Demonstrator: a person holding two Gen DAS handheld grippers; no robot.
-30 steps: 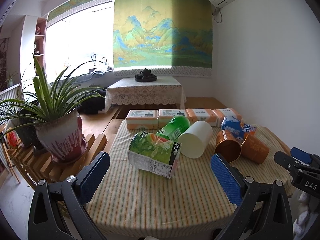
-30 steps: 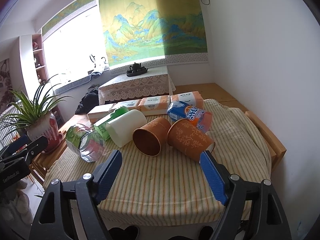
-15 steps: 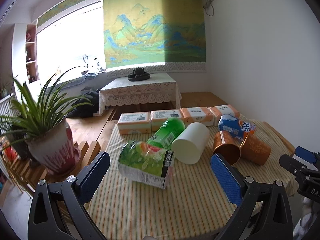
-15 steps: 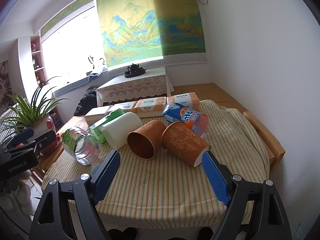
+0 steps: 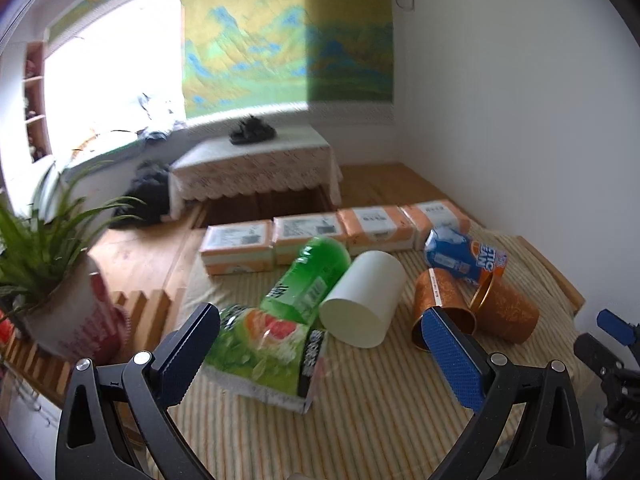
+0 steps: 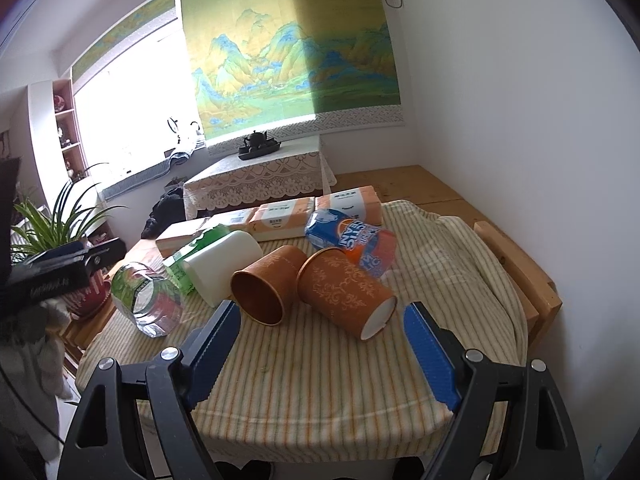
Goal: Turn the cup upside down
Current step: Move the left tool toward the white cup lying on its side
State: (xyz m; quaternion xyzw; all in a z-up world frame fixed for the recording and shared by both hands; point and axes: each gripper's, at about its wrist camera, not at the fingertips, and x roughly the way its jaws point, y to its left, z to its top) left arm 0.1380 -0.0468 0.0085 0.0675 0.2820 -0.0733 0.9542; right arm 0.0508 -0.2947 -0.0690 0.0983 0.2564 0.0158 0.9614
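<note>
Three cups lie on their sides on the striped tablecloth (image 6: 320, 380): a white cup (image 6: 224, 266), (image 5: 362, 300), a brown cup with its mouth toward me (image 6: 266, 286), (image 5: 440, 300), and a patterned brown cup with its white base toward me (image 6: 344, 292), (image 5: 506, 314). My right gripper (image 6: 320, 356) is open and empty, just in front of the two brown cups. My left gripper (image 5: 320, 360) is open and empty, in front of the green carton and white cup. The right gripper also shows at the right edge of the left wrist view (image 5: 608, 344).
A green juice carton (image 5: 266, 354), a green bottle (image 5: 308, 280) and a blue-orange bottle (image 6: 352, 240) lie among the cups. Several tissue packs (image 5: 304, 236) line the table's far edge. A potted plant (image 5: 60, 300) stands left. A wooden frame edge (image 6: 520, 272) runs right.
Both grippers have moved forward toward the table, so the cups look larger and nearer. The left view has swung right and is blurred. No object has moved.
</note>
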